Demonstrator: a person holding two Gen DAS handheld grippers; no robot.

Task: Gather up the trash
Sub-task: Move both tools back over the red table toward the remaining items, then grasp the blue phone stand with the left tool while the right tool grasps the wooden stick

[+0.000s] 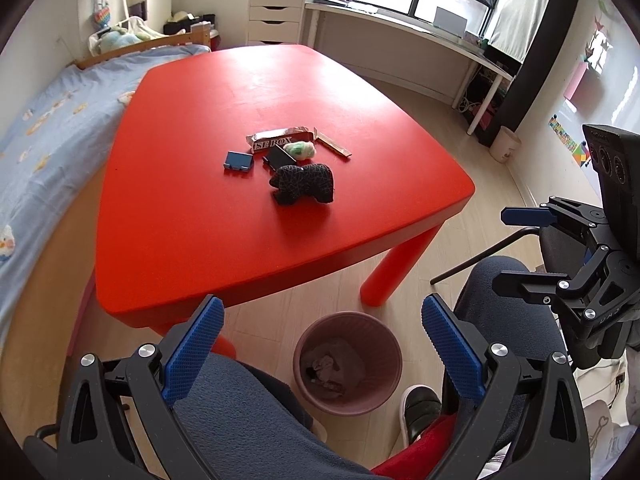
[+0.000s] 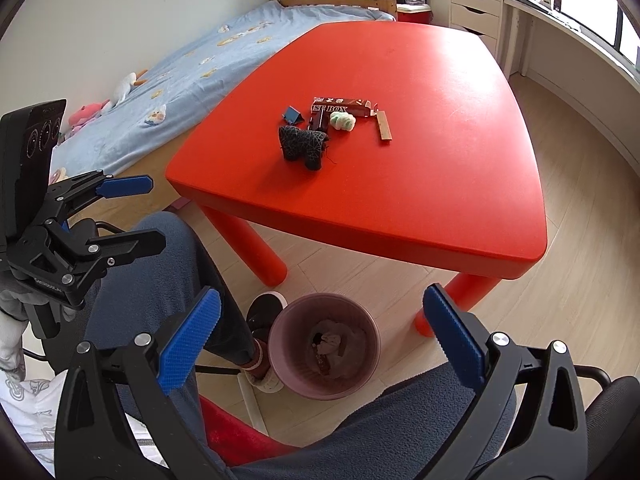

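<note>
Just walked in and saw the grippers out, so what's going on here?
A seated person holds two grippers above their lap, both open and empty: the left gripper and the right gripper. A small pile sits on the red table: a wrapper, a green wad, a black toy. The bin on the floor already holds some crumpled trash. Nothing is being picked up yet.

- Black angular frames are seen on the left gripper point(image 1: 322, 334) and right gripper point(image 2: 320, 334), with silver screws.
- Ridged blue pads point(image 1: 192, 354) are fitted.
- Dark blue-grey trousers (possibly fleece) are worn.
</note>
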